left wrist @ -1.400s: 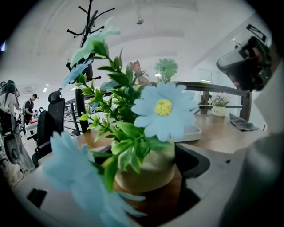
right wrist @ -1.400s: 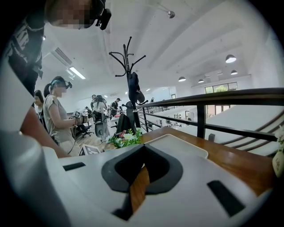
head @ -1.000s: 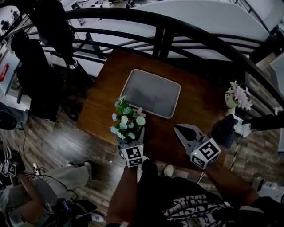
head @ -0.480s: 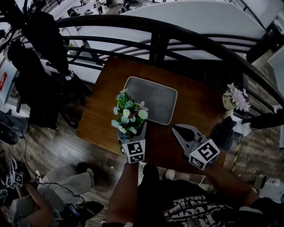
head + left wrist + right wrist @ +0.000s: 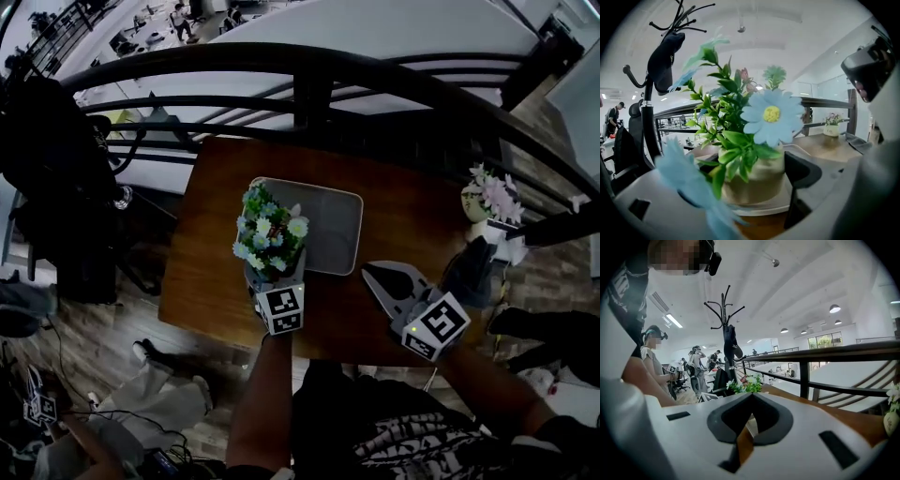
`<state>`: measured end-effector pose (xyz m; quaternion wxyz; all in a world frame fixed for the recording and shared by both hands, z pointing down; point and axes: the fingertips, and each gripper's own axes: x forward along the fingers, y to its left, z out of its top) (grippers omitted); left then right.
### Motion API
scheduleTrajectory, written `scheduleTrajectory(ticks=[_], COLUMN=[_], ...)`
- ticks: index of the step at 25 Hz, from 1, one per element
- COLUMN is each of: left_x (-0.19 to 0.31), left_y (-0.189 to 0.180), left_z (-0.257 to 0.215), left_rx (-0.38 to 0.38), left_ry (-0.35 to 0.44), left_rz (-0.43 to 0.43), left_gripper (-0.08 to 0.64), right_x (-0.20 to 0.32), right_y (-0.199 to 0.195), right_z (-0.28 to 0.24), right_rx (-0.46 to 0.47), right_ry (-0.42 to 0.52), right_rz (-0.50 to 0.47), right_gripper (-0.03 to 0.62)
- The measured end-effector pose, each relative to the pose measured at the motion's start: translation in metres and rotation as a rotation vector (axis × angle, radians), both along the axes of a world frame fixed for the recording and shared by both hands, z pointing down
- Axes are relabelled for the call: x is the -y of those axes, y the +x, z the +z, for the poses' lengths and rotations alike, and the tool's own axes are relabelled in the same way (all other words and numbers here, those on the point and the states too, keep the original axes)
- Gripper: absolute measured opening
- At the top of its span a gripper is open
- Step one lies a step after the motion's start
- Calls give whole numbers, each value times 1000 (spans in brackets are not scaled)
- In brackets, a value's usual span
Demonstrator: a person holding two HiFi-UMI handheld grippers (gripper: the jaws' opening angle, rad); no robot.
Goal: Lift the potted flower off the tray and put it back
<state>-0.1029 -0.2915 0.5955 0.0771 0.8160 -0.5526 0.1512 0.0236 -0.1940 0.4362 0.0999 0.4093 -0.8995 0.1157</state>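
The potted flower (image 5: 270, 234), pale blue and white blooms over a beige pot (image 5: 754, 180), sits between the jaws of my left gripper (image 5: 272, 277), which is shut on the pot. One dark pad (image 5: 802, 171) presses its right side; leaves hide the other. The pot hangs over the near-left corner of the grey tray (image 5: 333, 225) on the brown table (image 5: 412, 216). The tray's rim (image 5: 776, 204) shows just under the pot; I cannot tell if they touch. My right gripper (image 5: 370, 274) is shut and empty, to the right of the tray (image 5: 750, 397).
A black railing (image 5: 309, 70) curves along the table's far side. A second flower pot (image 5: 487, 199) stands off the table's right end. A coat rack with dark clothes (image 5: 727, 341) and several people are at the left. Wooden floor surrounds the table.
My left gripper has carried the potted flower away from the table's near edge to the tray's near-left corner. The right gripper has shifted only slightly.
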Motion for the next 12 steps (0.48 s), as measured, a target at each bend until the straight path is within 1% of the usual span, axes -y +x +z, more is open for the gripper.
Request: scheduleTrajectory(ticks=[8, 12], left_x=[44, 49], left_y=[18, 19], left_z=[29, 40], left_rx=[2, 2], left_ry=[-57, -79], left_rz=[54, 59], left_gripper=[434, 435], right_x=[17, 18], right_y=[23, 26], right_z=[5, 5], right_rx=[-15, -14], right_ry=[-38, -18], right_rz=[73, 100], right_gripper=[-9, -9])
